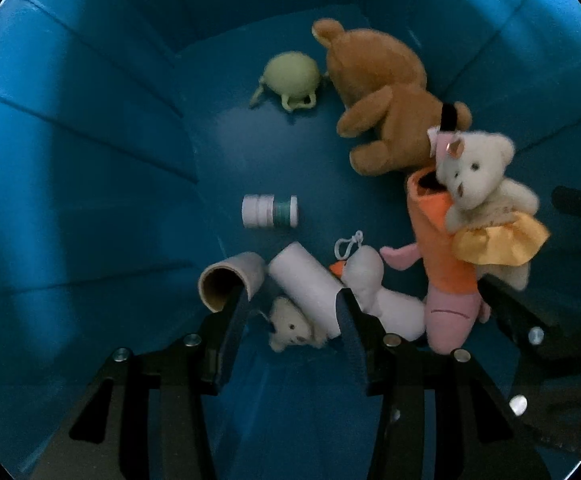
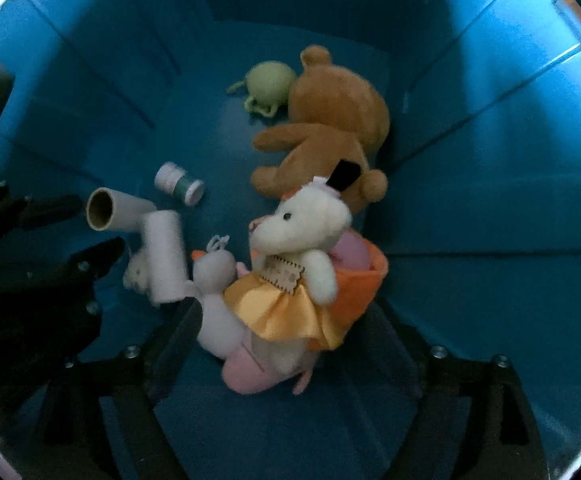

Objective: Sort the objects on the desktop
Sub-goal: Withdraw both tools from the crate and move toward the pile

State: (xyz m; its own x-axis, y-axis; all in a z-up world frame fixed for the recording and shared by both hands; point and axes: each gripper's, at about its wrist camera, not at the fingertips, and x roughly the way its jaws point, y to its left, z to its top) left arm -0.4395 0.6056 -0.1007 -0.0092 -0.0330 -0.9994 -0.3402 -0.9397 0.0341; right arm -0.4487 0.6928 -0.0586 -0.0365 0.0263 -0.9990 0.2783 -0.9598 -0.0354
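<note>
Both grippers reach into a deep blue bin (image 1: pixel 90 160). On its floor lie a brown teddy bear (image 1: pixel 378 92), a green plush (image 1: pixel 290 76), a small white jar (image 1: pixel 270 211), two cardboard tubes (image 1: pixel 230 278) (image 1: pixel 306 284), a white duck plush (image 1: pixel 378 296), a tiny white bear (image 1: pixel 290 326) and a pink-and-orange plush (image 1: pixel 446 268). My left gripper (image 1: pixel 292 304) is open, its fingers astride the white tube. My right gripper (image 2: pixel 290 316) is open; a white bear in a yellow skirt (image 2: pixel 298 248) sits between its fingers, loose on the pile.
The bin's ribbed blue walls (image 2: pixel 490 160) rise on all sides. The left gripper's black body (image 2: pixel 30 272) shows at the left of the right wrist view. The right gripper's black fingers (image 1: pixel 530 320) show at the right of the left wrist view.
</note>
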